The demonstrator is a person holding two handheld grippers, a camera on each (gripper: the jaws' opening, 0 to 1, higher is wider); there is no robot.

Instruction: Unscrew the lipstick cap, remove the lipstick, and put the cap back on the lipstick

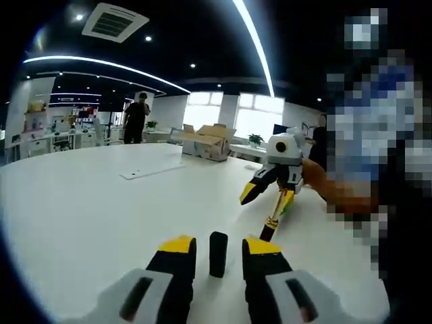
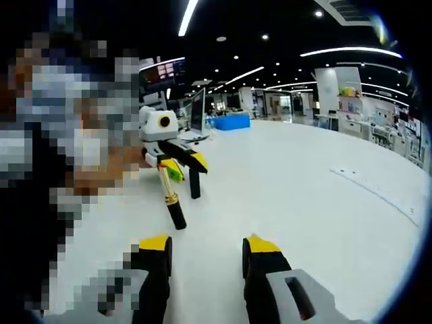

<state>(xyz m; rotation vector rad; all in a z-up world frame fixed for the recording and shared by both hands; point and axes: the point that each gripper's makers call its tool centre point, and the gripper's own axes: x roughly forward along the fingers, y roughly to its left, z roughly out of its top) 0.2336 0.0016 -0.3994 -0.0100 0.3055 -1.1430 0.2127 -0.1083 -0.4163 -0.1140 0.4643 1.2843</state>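
A black lipstick cap stands upright on the white table between the jaws of my left gripper, which is open with a gap on each side of the cap. The lipstick, a gold tube with a black base, slants with its base on the table and its gold end up by my right gripper. In the right gripper view my right gripper is open with nothing in it. Ahead are the lipstick, the cap and the left gripper. I cannot tell what props the lipstick.
A hand holds the right gripper. A cardboard box and a flat white sheet lie far back on the table, and a person stands behind. Monitors and a blue box are at the far edge.
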